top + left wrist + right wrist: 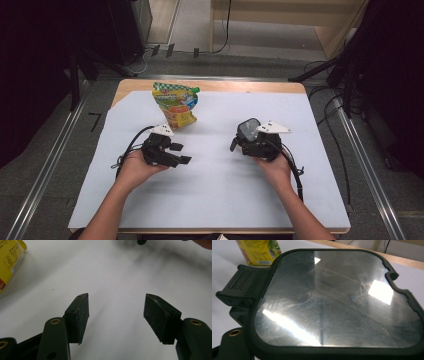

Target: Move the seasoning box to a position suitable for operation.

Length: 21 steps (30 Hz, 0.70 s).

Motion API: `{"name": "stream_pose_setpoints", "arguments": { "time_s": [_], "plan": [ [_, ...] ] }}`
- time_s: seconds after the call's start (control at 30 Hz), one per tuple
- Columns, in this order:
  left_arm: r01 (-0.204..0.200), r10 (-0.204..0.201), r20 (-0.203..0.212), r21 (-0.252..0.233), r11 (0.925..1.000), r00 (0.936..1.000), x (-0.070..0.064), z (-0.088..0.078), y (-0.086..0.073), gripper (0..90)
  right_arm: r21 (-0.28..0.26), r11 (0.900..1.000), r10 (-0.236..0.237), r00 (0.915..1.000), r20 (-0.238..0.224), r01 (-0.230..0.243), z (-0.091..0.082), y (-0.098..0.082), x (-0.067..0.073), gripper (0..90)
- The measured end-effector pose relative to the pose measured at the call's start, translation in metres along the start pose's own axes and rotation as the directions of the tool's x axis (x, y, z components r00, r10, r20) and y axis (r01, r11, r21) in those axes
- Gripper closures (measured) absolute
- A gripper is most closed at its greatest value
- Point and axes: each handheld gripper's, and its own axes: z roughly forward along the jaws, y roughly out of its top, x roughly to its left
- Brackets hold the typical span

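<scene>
While left tongs (116, 315) gape empty, pouch (176, 104) just beyond; right tongs' (248, 131) state unclear

A big flat lid (337, 302) with a shiny grey middle and a black rim sits right in front of the camera. A ribbed black tab (242, 281) sticks out at its left. Behind it stands a yellow pouch (259, 251) on the white counter (222, 272). The jaws are mostly hidden, maybe gripping the lid.
</scene>
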Motion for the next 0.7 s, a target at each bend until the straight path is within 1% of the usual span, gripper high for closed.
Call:
{"name": "stream_pose_setpoints", "arguments": {
  "time_s": [0.03,0.07,0.2,0.23,0.3,0.37,0.4,0.43,0.5,0.7],
  "plan": [
    [0.002,-0.002,0.002,-0.003,1.0000,1.0000,0.000,0.001,0.001,38.6,0.004,1.000,-0.003,0.9999,-0.011,0.003,-0.001,-0.002,0.005,16.0],
    [0.000,0.000,0.004,-0.004,1.0000,1.0000,0.001,0.001,0.002,38.6,0.004,1.000,-0.003,0.9999,-0.011,0.003,-0.001,-0.002,0.005,16.0],
    [0.000,0.000,0.006,-0.003,1.0000,1.0000,0.001,0.004,0.004,38.6,0.008,1.000,-0.014,0.9991,-0.040,0.015,-0.002,-0.004,0.015,16.0],
    [-0.001,0.002,0.006,-0.002,1.0000,1.0000,0.001,0.004,0.005,38.6,0.009,1.000,-0.019,0.9985,-0.052,0.019,-0.002,-0.004,0.020,16.1],
    [-0.004,0.004,0.008,-0.001,1.0000,1.0000,0.000,0.005,0.005,38.6,0.007,1.000,-0.022,0.9981,-0.058,0.023,-0.002,-0.004,0.022,16.0],
    [-0.008,0.008,0.009,0.003,1.0000,0.9999,0.000,0.005,0.005,38.6,0.007,1.000,-0.025,0.9973,-0.069,0.026,-0.002,-0.004,0.027,16.1],
    [-0.008,0.008,0.009,0.003,1.0000,0.9999,0.000,0.005,0.005,38.6,0.011,0.999,-0.034,0.9964,-0.078,0.035,-0.001,-0.005,0.031,16.0],
    [-0.008,0.008,0.010,0.003,1.0000,0.9999,0.000,0.005,0.005,38.6,0.011,0.999,-0.034,0.9964,-0.078,0.035,-0.001,-0.005,0.031,16.0],
    [-0.005,0.005,0.009,0.002,1.0000,0.9999,0.000,0.005,0.005,38.6,0.013,0.999,-0.048,0.9953,-0.084,0.049,0.001,-0.005,0.036,16.1],
    [-0.007,0.007,0.010,0.004,1.0000,0.9999,-0.001,0.005,0.005,38.6,0.033,0.998,-0.051,0.9934,-0.103,0.055,0.009,-0.010,0.045,16.1]
  ]
}}
